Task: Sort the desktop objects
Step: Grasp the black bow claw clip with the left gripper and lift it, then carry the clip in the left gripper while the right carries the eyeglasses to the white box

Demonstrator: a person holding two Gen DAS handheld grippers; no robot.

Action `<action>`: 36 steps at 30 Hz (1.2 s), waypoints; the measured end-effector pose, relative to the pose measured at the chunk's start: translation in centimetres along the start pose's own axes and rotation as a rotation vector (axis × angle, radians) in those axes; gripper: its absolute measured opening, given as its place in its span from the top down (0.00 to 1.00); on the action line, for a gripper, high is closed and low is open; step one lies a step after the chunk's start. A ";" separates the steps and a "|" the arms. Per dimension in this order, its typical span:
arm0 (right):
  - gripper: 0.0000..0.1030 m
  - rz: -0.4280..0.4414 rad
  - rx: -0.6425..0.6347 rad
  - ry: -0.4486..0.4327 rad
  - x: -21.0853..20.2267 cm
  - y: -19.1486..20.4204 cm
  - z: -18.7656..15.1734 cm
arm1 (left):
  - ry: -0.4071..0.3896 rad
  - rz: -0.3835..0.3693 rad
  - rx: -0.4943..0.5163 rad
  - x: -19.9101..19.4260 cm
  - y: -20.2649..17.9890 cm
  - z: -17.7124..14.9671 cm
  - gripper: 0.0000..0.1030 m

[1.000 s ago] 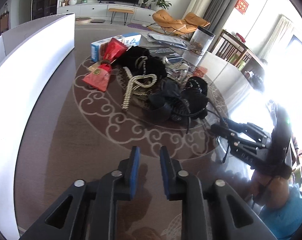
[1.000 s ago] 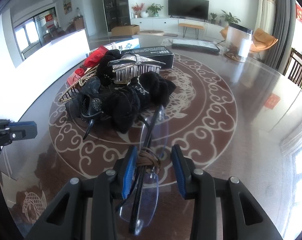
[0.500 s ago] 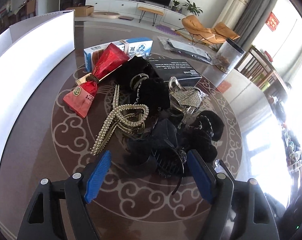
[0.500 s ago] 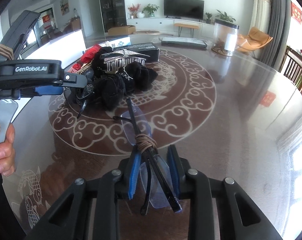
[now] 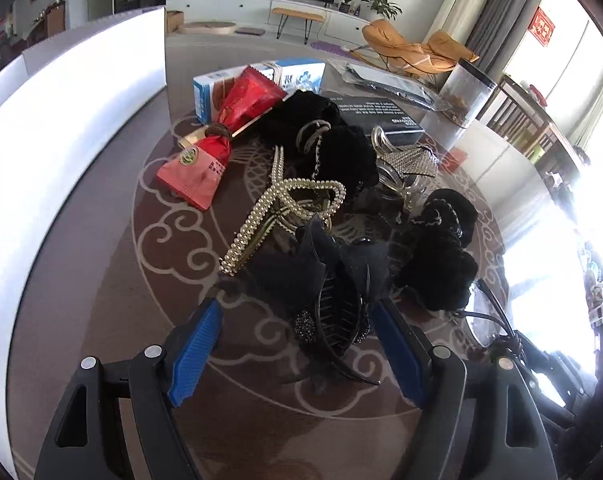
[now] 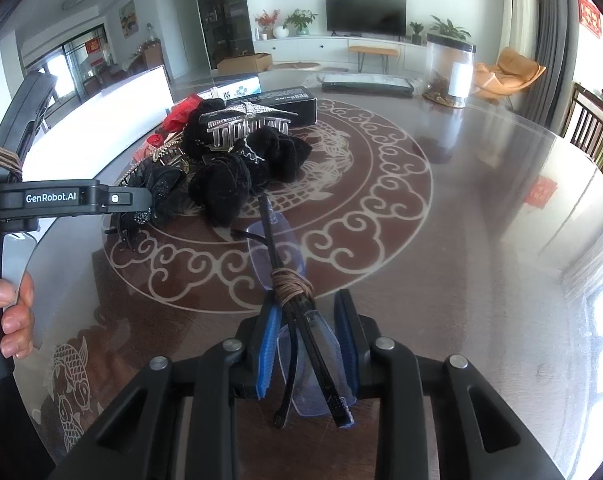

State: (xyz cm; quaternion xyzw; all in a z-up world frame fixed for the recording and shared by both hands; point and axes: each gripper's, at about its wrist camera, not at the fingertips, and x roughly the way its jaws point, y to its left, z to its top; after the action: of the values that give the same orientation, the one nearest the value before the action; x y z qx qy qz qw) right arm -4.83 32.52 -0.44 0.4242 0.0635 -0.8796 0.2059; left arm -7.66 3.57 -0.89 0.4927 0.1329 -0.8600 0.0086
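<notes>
A heap of hair accessories lies on the round patterned table (image 5: 113, 264): a black bow hair claw (image 5: 333, 312), a pearl claw (image 5: 285, 208), black scrunchies (image 5: 441, 256) and a rhinestone claw (image 5: 409, 160). My left gripper (image 5: 297, 308) hangs over the near side of the heap. Its jaws are opening, with the black bow claw between them, and the blue pads stand apart from it. My right gripper (image 6: 307, 304) is shut on folded glasses (image 6: 301, 320) bound with a brown band and holds them just above the table, near the heap (image 6: 229, 184).
A red packet (image 5: 221, 140), a blue-white box (image 5: 297, 74) and a black box (image 5: 377, 114) lie behind the heap. A white panel (image 5: 61, 140) stands along the left. A clear jar (image 6: 449, 72) is at the far side, and a red sticker (image 6: 539, 194) is at the right. A person's hand (image 6: 13, 312) grips the left tool.
My left gripper went from nearly shut to wide open and moved up to the heap, over the black bow claw. My right gripper closed on the glasses and drew them back a little.
</notes>
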 end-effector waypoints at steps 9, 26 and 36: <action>0.72 0.007 0.006 -0.001 0.0 -0.1 0.0 | -0.050 0.092 0.185 0.7 -3.3 -0.6 0.52; 0.82 0.182 -0.105 0.015 0.4 7.6 -0.5 | -0.101 0.092 0.103 -6.9 7.8 -8.6 0.52; 0.61 0.088 -0.211 0.016 0.8 10.4 -0.5 | -0.100 0.163 0.169 -5.7 7.1 -8.9 0.10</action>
State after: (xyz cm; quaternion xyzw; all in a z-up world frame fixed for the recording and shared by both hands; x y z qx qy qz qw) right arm -0.56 22.94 -0.76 0.4096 0.1385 -0.8547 0.2873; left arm 3.81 -1.86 -1.92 0.4574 0.0190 -0.8880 0.0437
